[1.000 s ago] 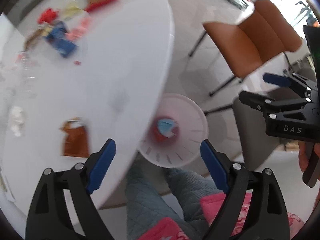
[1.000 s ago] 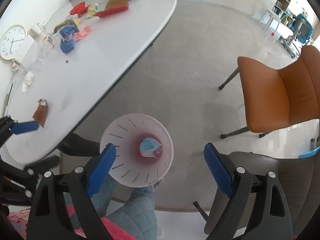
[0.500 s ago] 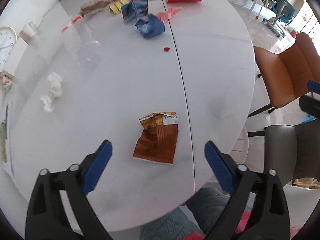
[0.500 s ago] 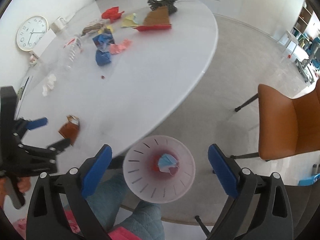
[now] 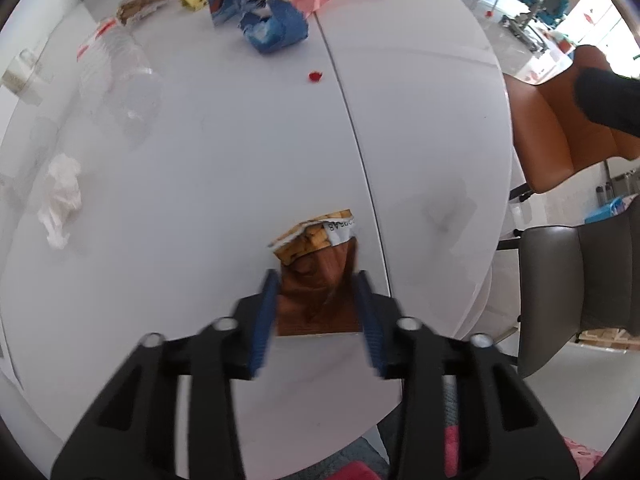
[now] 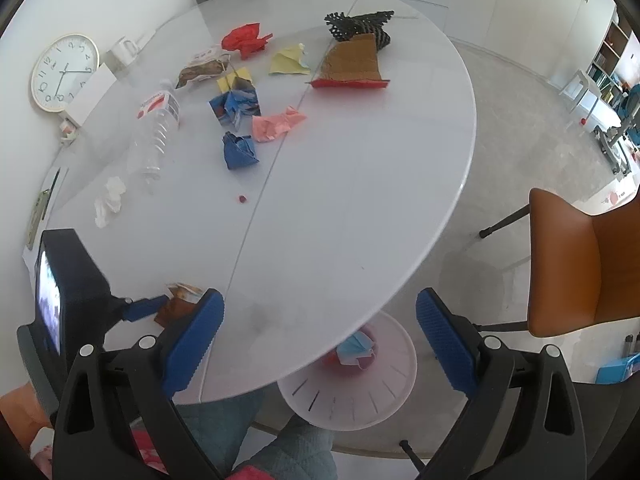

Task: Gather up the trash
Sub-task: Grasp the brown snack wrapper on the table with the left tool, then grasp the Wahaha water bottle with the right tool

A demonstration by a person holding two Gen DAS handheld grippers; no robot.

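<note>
two chairs (image 6: 584, 264), one bottle (image 6: 158, 136), one clock (image 6: 64, 72)

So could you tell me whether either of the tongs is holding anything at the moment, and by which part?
The left tongs have just closed on the brown snack wrapper's lower half; the right tongs are open and empty.

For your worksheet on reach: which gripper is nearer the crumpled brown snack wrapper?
Left. The left gripper brackets the crumpled brown snack wrapper; the right gripper hangs open beside it.

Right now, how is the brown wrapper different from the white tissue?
The brown wrapper lies flattish with a torn end; the white tissue is scrunched up. The wrapper sits between the left gripper pads, near the table edge; the tissue lies alone, untouched. Both are on the table.
</note>
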